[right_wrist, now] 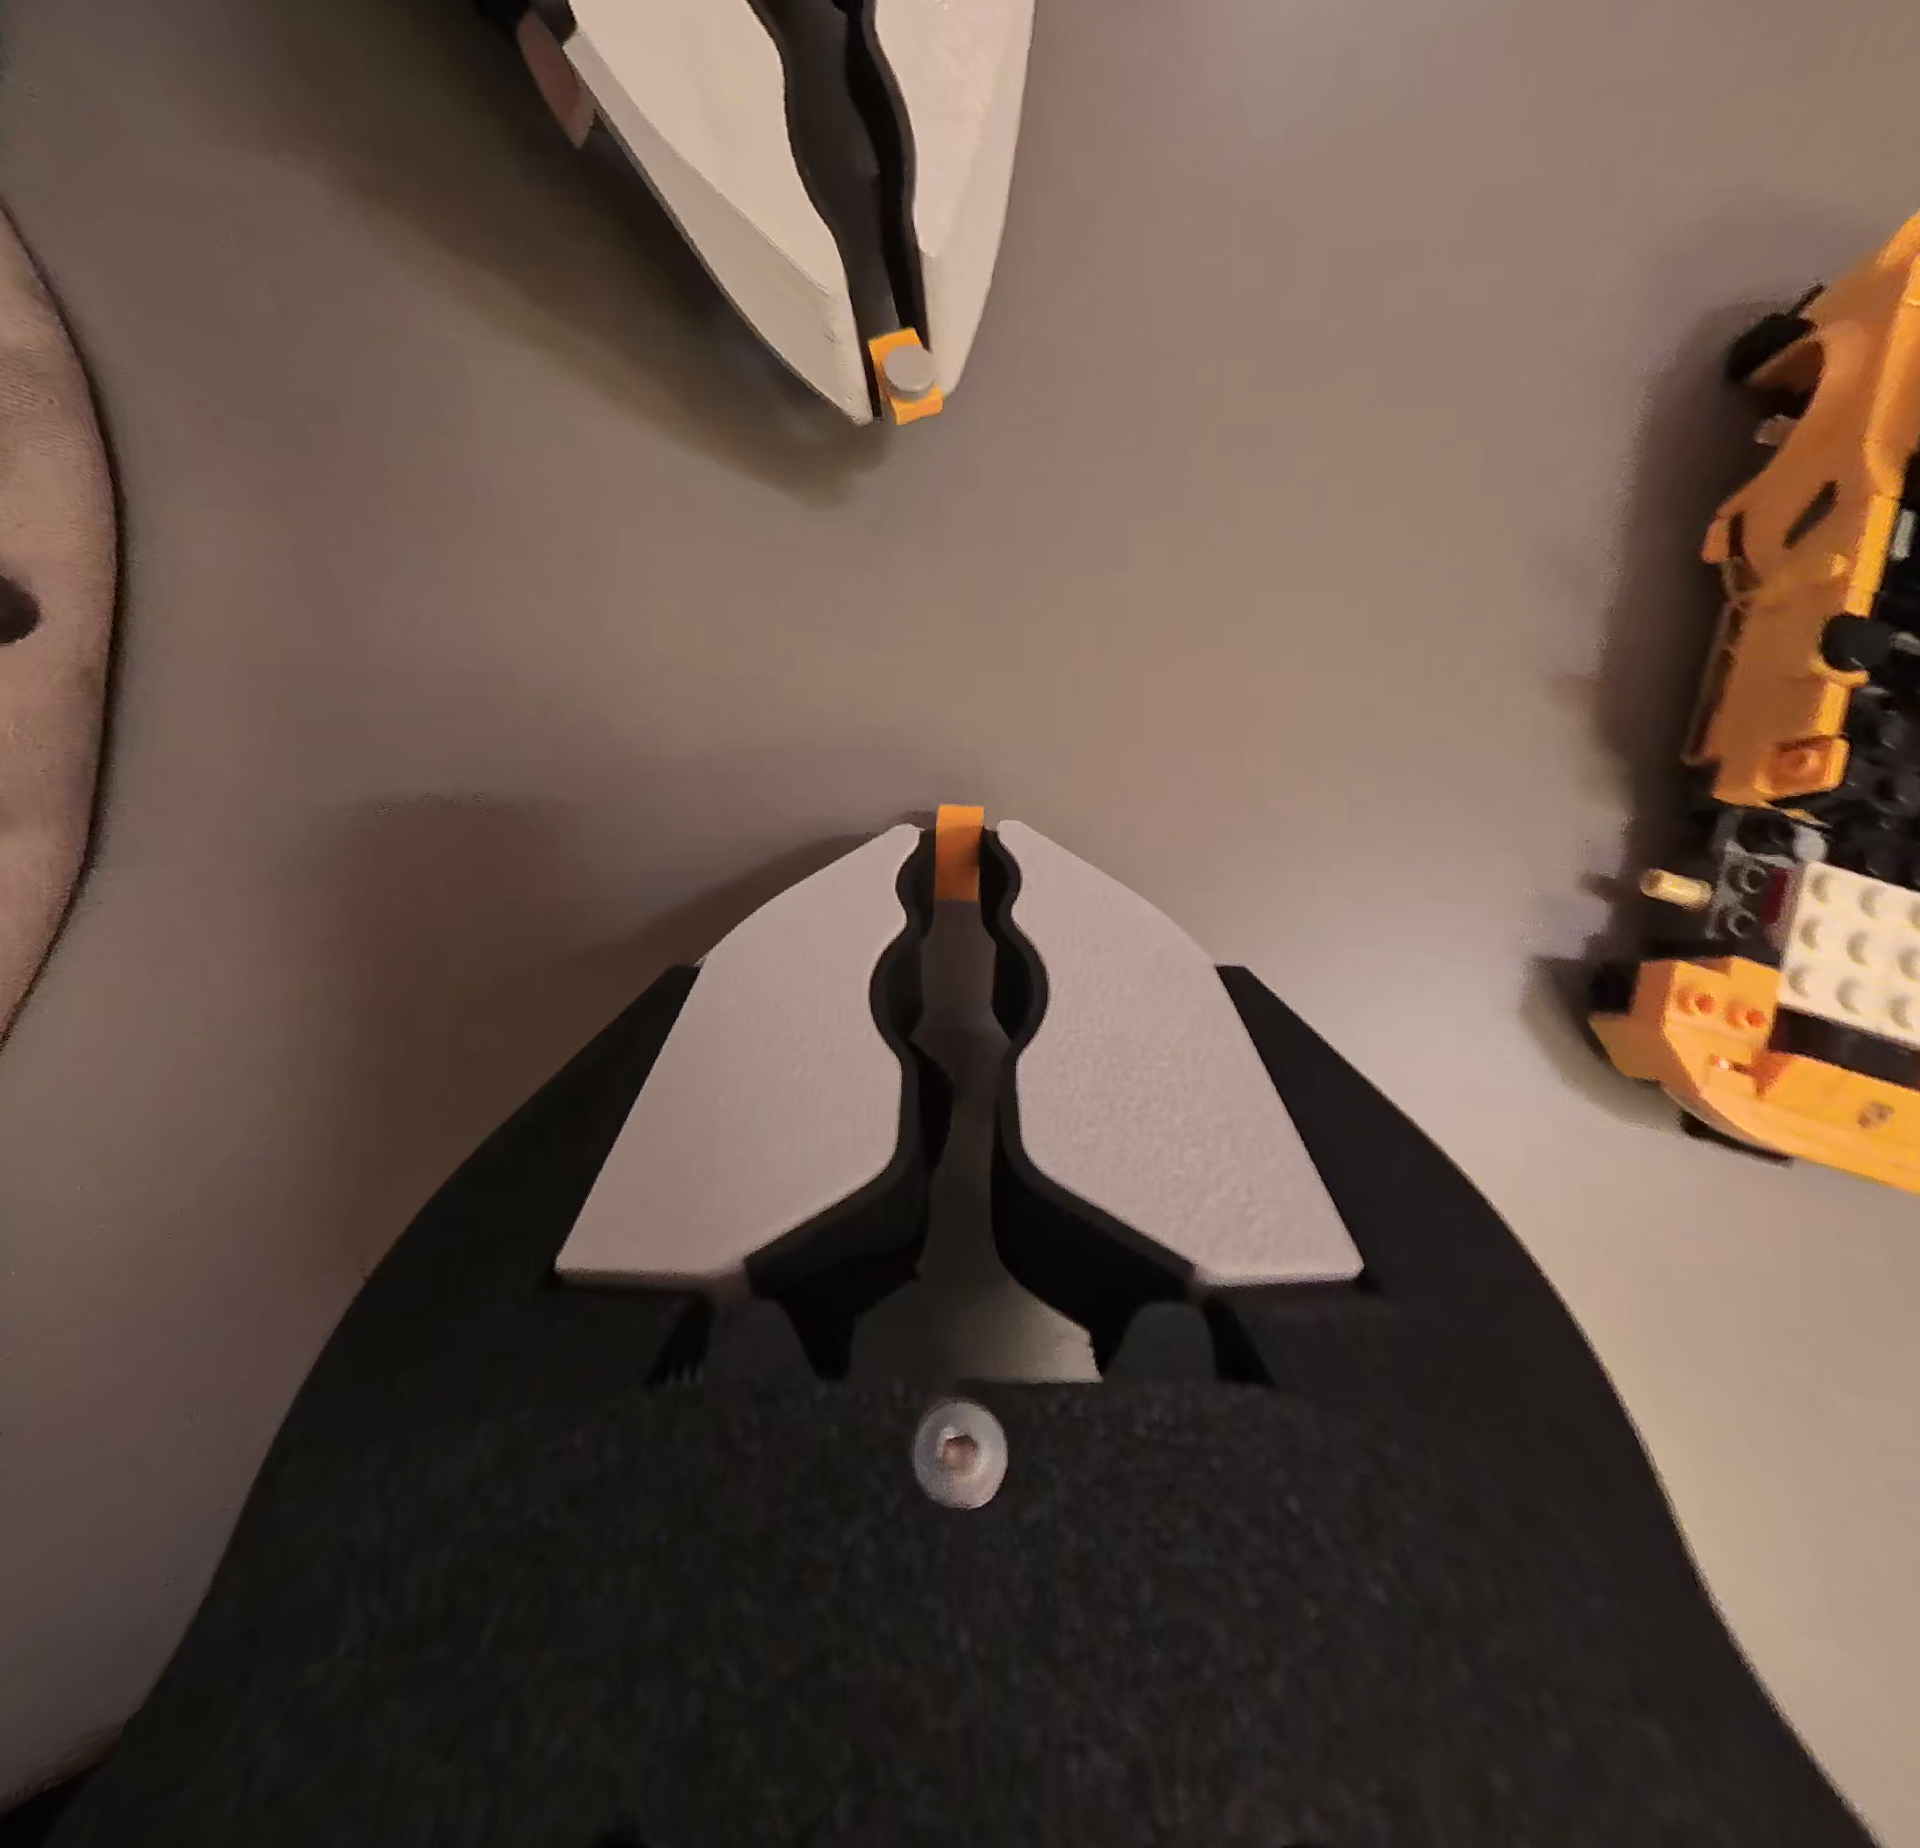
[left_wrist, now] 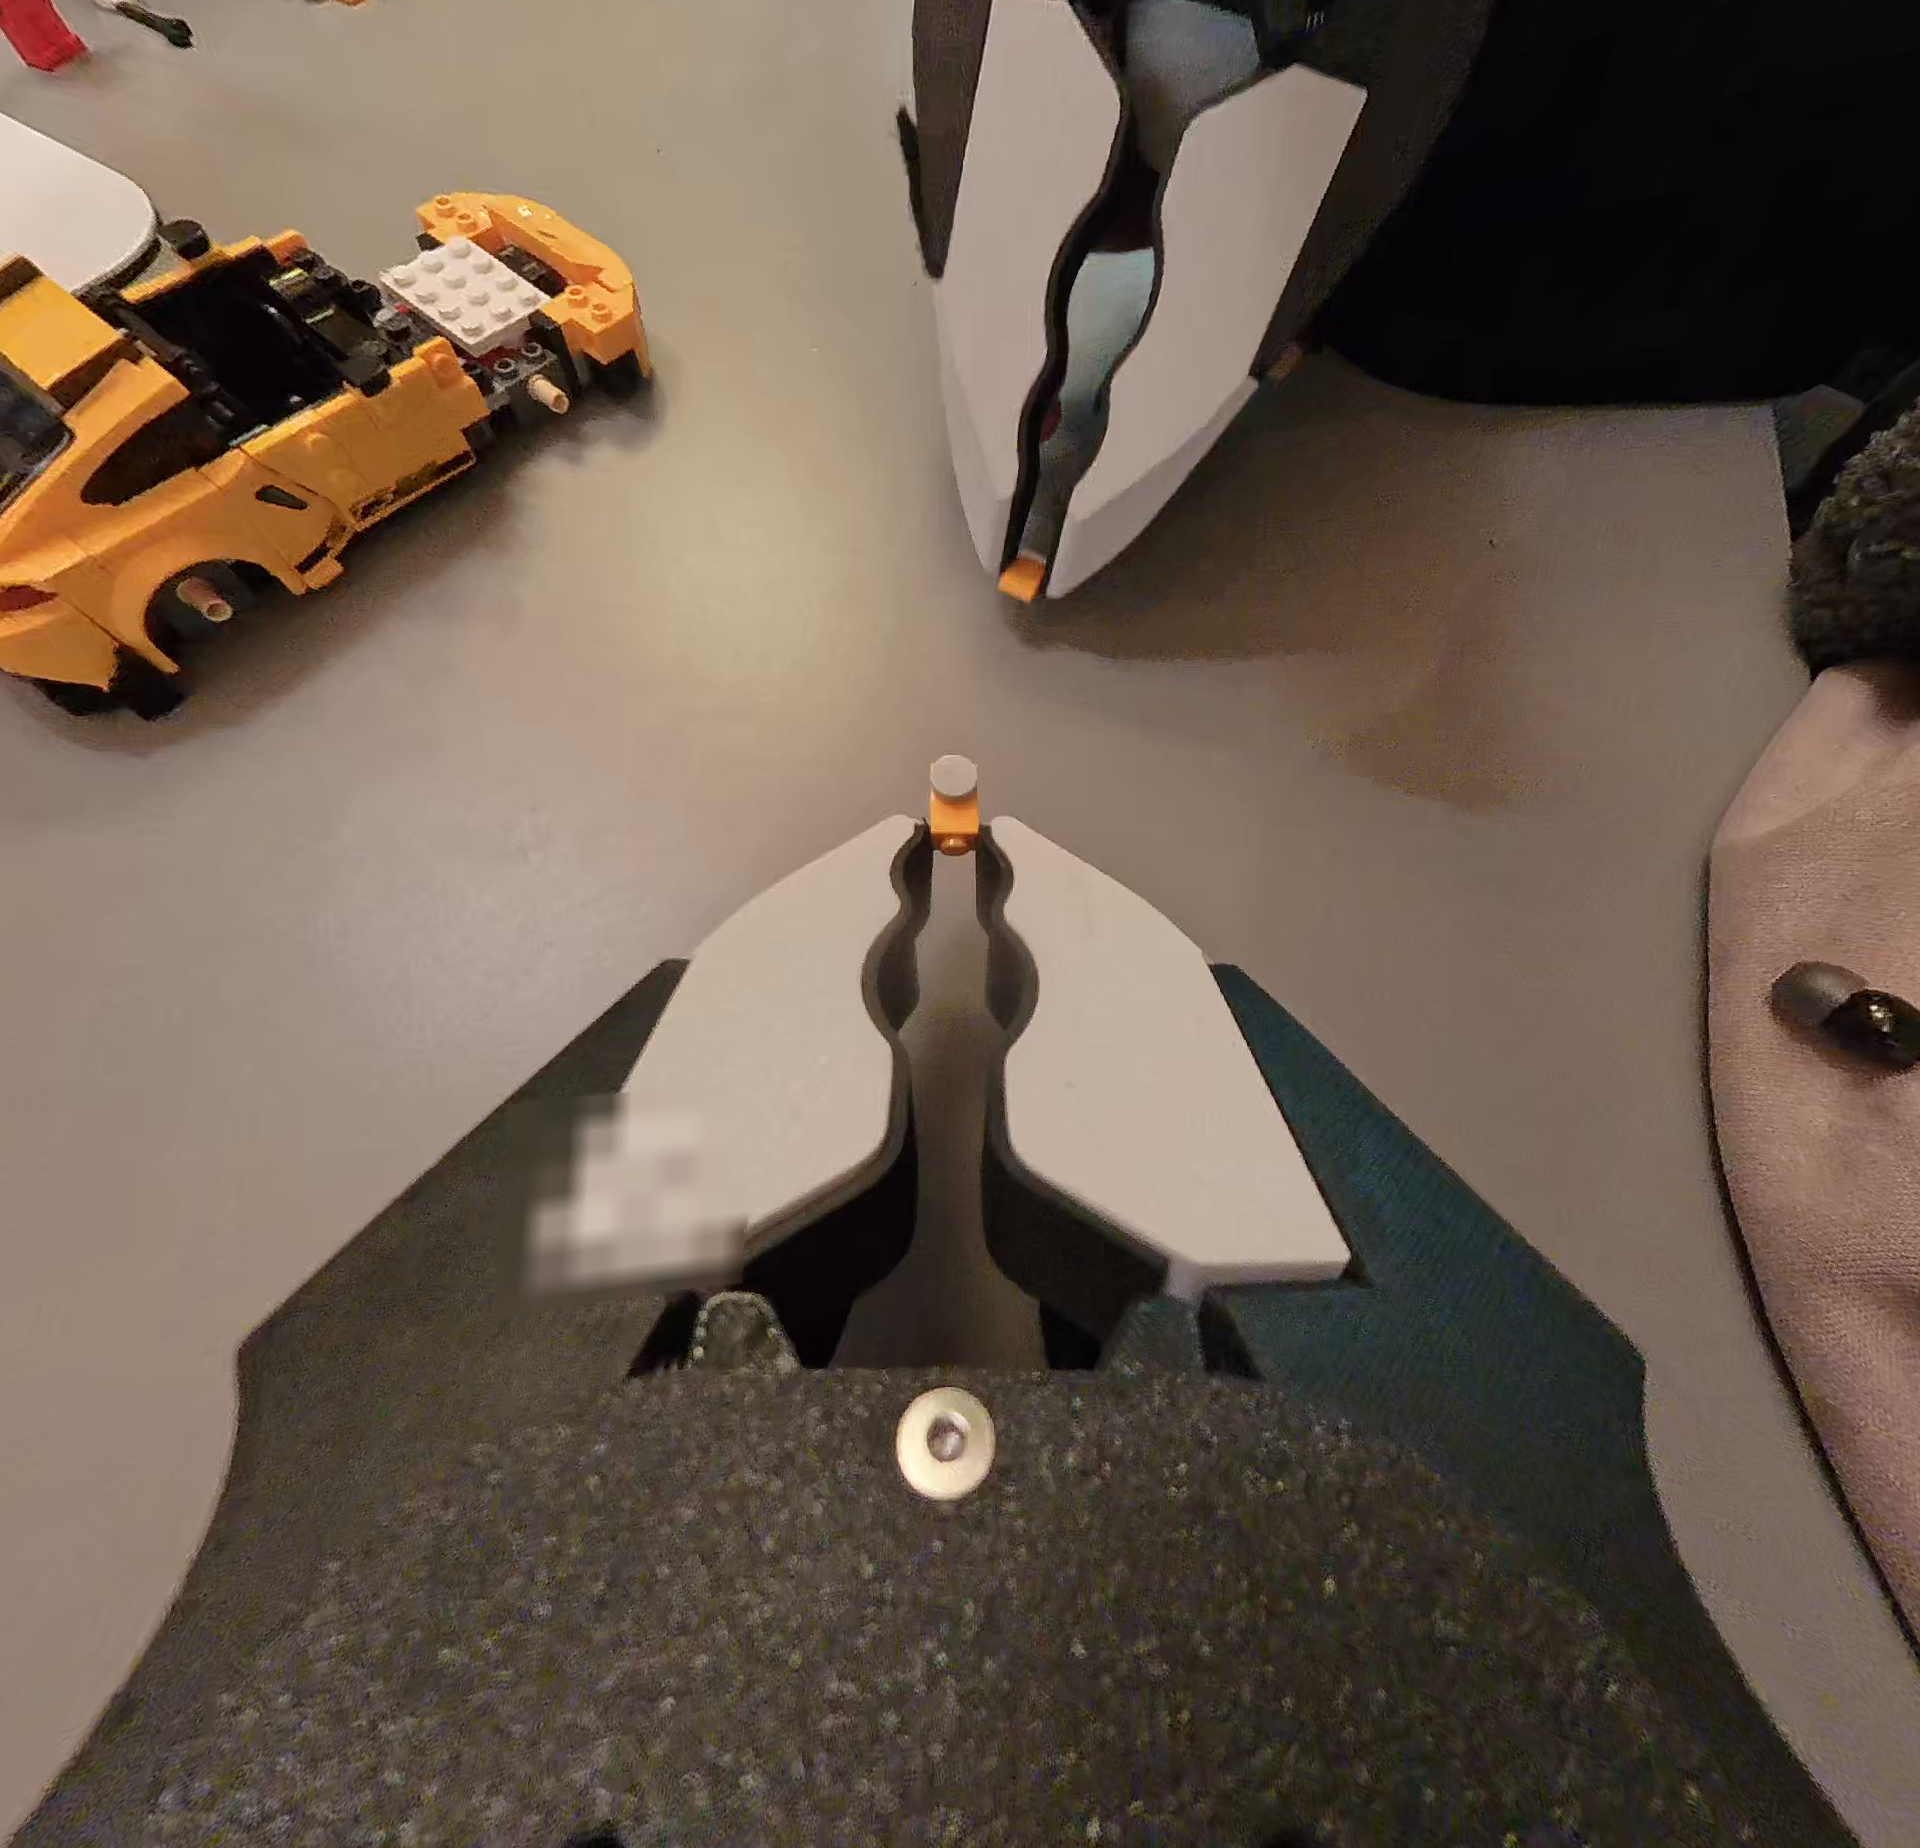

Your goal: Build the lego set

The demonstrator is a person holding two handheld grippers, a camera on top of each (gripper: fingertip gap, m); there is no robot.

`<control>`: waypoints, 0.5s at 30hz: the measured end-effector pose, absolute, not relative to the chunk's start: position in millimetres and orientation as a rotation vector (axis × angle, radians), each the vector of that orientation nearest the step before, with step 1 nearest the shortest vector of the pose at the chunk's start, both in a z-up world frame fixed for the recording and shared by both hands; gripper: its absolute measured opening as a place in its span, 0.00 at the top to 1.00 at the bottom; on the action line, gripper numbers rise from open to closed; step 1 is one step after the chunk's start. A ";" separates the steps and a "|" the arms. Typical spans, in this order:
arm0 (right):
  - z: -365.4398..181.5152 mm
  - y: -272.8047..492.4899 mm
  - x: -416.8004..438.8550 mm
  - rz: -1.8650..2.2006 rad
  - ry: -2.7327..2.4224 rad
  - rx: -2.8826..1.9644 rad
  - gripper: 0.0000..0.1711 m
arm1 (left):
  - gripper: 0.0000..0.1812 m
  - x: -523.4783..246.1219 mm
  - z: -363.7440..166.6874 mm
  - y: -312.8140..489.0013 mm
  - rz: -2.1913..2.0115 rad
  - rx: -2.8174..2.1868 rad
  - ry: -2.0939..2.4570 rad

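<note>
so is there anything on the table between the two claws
No, only bare grey table lies between the left claw and the right claw, clearest in the right wrist view.

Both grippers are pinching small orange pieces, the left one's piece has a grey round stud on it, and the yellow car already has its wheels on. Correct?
Not quite: the yellow car has no wheels; the left wrist view shows bare axle pins in its arches. The left gripper does pinch the orange piece with the grey stud, the right gripper a plain orange piece.

Half-built orange lego car on table; small orange pieces pinched in tongs.
</note>
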State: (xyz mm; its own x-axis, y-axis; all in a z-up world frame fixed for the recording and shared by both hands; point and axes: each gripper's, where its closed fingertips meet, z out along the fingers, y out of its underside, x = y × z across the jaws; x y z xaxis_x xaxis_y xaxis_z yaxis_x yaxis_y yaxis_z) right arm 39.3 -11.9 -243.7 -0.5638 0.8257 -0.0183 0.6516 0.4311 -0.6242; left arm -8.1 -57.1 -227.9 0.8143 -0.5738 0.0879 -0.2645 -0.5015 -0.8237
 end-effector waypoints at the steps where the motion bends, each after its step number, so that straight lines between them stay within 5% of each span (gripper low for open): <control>1: -245.7 -14.1 38.7 0.846 -2.407 -1.273 0.94 | 0.96 -8.0 -227.9 -57.2 -0.444 -2.112 0.616; 6: -241.8 -19.2 34.5 0.844 -2.397 -1.242 0.83 | 0.96 -6.2 -227.2 -58.0 -0.442 -2.101 0.634; 15: -197.0 -65.9 4.7 1.008 -2.207 -0.891 0.89 | 0.96 3.0 -222.1 -60.2 -0.455 -2.063 0.683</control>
State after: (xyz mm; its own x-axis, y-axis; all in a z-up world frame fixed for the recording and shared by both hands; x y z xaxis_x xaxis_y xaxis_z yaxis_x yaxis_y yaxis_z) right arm 4.7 -65.9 -197.0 -0.6292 0.7503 0.2026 0.3379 0.4989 -0.7981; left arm 3.0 -60.2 -222.1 0.7810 -0.6216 0.0603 -0.2952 -0.4525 -0.8415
